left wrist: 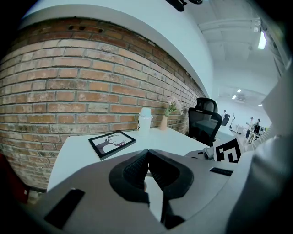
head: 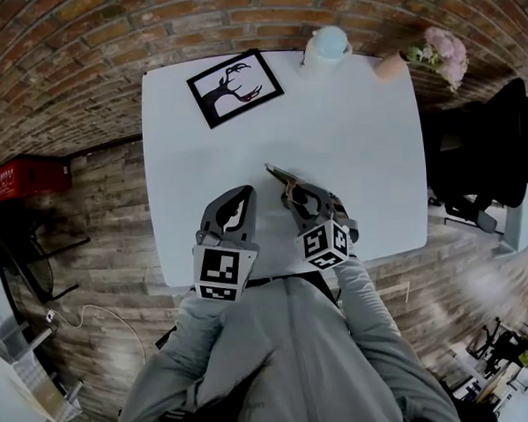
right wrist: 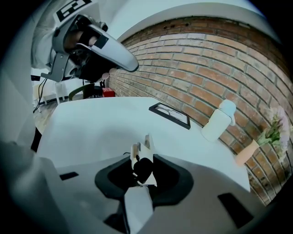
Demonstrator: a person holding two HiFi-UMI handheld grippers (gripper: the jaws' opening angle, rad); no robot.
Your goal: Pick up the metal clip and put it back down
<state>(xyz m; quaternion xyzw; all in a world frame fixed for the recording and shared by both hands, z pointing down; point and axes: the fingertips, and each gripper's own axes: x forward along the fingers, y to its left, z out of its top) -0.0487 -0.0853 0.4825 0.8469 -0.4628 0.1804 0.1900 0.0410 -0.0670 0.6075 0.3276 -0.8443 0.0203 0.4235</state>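
Observation:
The metal clip (right wrist: 141,161) is a small silver spring clip with a dark middle. It stands between the jaws of my right gripper (right wrist: 143,170), which is shut on it, and its shiny ends stick out past the fingertips. In the head view the clip (head: 282,173) pokes out ahead of the right gripper (head: 300,195) over the white table (head: 358,148), near the table's front middle. My left gripper (head: 242,198) rests beside it to the left, apart from the clip. Its ribbed pads meet with nothing between them (left wrist: 147,170).
A black-framed deer picture (head: 234,86) lies at the table's far left. A white cup (head: 329,45) and a small vase with pink flowers (head: 390,64) stand along the far edge by the brick wall. A black office chair (head: 490,150) is to the right, and a red crate (head: 28,177) sits on the floor to the left.

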